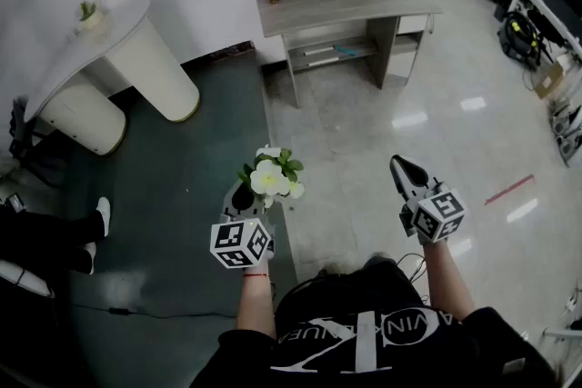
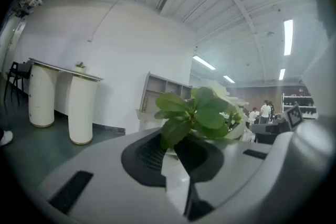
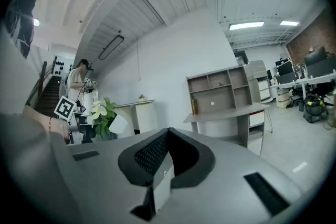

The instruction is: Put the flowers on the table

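White flowers with green leaves (image 1: 271,177) stand up out of my left gripper (image 1: 245,195), which is shut on their base in front of the person's chest. In the left gripper view the leaves (image 2: 191,113) rise just beyond the jaws of that gripper (image 2: 176,160), and the base is hidden between them. The right gripper view shows the same flowers (image 3: 101,112) off to the left in a small white pot (image 3: 118,123). My right gripper (image 1: 406,168) is held level at the right; its jaws (image 3: 167,168) are shut with nothing in them.
A white curved table (image 1: 118,36) with a small potted plant (image 1: 88,14) stands far left on dark flooring. A grey desk with shelves (image 1: 346,0) stands ahead against the wall. Office desks and equipment (image 1: 527,4) line the right side. A seated person's feet (image 1: 95,232) are at the left.
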The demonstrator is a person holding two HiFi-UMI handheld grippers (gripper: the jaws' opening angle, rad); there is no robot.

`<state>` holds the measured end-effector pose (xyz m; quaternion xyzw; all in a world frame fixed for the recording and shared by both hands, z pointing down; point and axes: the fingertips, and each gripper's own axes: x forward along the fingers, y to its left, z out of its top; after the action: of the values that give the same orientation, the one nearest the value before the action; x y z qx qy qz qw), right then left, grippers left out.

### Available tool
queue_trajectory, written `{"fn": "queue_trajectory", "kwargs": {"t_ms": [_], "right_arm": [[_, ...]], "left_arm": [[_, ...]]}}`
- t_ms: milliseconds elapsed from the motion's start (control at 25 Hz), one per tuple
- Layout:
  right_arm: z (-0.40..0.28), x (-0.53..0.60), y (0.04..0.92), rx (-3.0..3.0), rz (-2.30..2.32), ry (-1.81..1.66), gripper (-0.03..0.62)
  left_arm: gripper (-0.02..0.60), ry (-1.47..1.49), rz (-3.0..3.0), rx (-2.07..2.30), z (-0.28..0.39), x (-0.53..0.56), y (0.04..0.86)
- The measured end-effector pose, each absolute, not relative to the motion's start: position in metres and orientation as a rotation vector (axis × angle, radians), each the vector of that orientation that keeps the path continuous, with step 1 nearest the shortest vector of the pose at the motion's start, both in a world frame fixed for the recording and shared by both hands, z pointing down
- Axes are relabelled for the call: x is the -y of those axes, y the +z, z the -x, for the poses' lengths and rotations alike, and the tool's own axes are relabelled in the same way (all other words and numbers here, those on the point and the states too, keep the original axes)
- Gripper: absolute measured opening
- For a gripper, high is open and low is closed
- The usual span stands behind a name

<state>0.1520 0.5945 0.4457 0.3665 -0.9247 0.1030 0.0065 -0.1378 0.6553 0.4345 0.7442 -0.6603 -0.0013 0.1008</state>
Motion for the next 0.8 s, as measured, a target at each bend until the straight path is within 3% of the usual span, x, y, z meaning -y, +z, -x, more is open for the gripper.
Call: {"fn": "queue_trajectory", "kwargs": {"t_ms": [400,800], "right_arm": [[-0.156,-0.597,0.44,2.875,-1.181,0.339,0.009],[-0.201,-0.592,0.444,2.854,-1.359,0.37,0.011]], "left_arm": [[0.044,0.012,-2.222,1.959,0.127,-0.652,0.427],[0.044,0.052,-2.183,2.006,0.127,-0.645,0.433]]}}
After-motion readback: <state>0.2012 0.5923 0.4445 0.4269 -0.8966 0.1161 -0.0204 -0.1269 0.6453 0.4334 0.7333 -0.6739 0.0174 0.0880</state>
